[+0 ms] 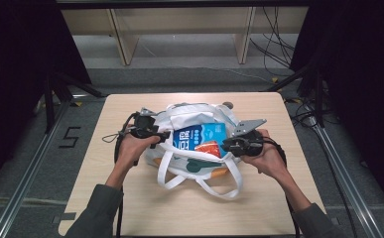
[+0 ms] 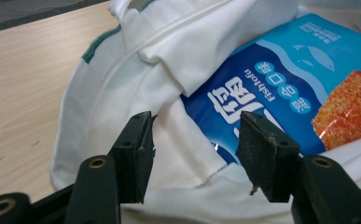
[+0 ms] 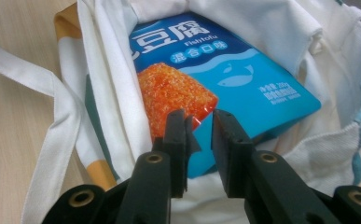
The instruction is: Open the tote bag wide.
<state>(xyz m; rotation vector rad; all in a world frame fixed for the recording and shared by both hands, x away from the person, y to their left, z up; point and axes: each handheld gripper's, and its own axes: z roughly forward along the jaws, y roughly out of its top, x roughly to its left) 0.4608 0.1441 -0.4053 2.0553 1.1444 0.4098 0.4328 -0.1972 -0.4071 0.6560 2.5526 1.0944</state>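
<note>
Left hand-held gripper point(image 1: 165, 135), reaching in level from the left at the white tote bag's point(image 1: 189, 116) rim: jaws released, spread apart over the cloth with nothing pinched. The blue fish-tofu packet point(image 1: 202, 138) lies inside the bag's open mouth on the desk point(image 1: 130, 198), its long axis running from lower left to upper right in the high view (printed face up). Right hand-held gripper point(image 1: 225, 145), held level from the right: jaws parted narrowly, released, just before the packet's near edge.
</note>
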